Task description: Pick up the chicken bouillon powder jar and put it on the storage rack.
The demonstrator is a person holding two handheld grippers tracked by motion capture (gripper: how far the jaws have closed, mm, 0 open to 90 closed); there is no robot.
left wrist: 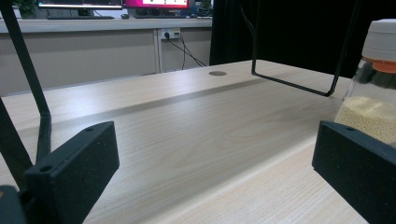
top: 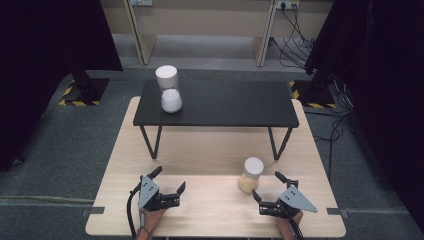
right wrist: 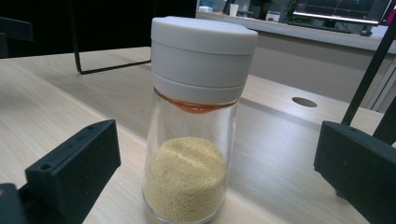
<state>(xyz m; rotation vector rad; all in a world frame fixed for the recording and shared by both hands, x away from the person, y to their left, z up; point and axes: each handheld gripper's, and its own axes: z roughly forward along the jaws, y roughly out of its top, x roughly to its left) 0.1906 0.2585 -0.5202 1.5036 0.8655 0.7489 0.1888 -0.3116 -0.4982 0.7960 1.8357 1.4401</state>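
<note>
A glass jar of yellow grains (top: pixel 250 176) with a white lid stands upright on the wooden table, right of centre near the front. My right gripper (top: pixel 266 186) is open just to its right and front; in the right gripper view the jar of yellow grains (right wrist: pixel 194 130) stands close ahead, between the lines of the two jaws. My left gripper (top: pixel 170 180) is open at the front left with nothing between its jaws; the jar of yellow grains (left wrist: pixel 373 88) shows at the right edge of its view. A second jar with white contents (top: pixel 169 91) stands on the black shelf (top: pixel 220 107).
The black shelf stands on thin metal legs (top: pixel 150 142) across the far half of the wooden table (top: pixel 210 210). Cables (top: pixel 295 40) lie on the floor at the back right. Dark curtains hang at both sides.
</note>
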